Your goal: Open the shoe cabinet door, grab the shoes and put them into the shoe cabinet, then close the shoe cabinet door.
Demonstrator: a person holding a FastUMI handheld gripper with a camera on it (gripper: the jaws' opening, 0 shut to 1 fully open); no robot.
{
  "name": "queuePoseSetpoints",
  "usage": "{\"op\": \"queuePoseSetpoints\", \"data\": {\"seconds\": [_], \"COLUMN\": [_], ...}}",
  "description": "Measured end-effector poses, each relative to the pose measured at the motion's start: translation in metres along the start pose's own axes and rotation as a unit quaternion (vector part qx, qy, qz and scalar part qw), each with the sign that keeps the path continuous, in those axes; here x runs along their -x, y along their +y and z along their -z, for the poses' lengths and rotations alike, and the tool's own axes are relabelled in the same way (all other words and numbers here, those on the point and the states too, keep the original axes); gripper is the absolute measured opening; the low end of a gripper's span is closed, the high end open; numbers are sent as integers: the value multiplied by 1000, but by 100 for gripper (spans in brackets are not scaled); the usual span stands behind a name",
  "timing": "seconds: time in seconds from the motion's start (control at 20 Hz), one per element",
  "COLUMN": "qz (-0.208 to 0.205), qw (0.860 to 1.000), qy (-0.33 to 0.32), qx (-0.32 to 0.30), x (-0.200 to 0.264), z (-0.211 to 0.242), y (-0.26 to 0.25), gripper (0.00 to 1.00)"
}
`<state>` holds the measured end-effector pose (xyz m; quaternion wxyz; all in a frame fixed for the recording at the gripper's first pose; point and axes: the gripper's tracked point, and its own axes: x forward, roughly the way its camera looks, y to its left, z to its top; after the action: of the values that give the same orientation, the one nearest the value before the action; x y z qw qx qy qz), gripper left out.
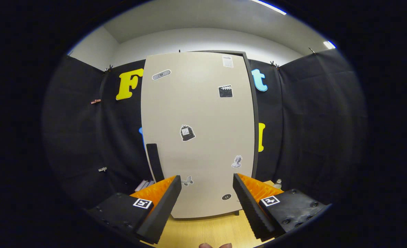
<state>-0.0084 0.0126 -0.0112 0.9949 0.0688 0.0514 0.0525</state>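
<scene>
Beige cabinet door (200,137) beyond spread gripper (206,187)

Legible text: none. Shoe cabinet door (198,134) is carrying small picture stickers (187,133), their print showing too small to read. Gripper (206,182) fingers, standing apart, are bearing square coded markers (143,203), no words.

Bright, even light from ceiling strip lights (270,7) at one o'clock; sharp focus, heavy fisheye bending toward the rim.
</scene>
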Motion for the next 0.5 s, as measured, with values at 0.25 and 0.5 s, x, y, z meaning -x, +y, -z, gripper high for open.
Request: {"op": "queuePoseSetpoints", "data": {"seconds": [0.25, 0.5], "qz": [1, -3], "qw": [1000, 1000], "qy": [1, 5], "qx": [2, -3], "x": [0, 0], "z": [2, 6], "y": [-2, 3], "gripper": [98, 98]}}
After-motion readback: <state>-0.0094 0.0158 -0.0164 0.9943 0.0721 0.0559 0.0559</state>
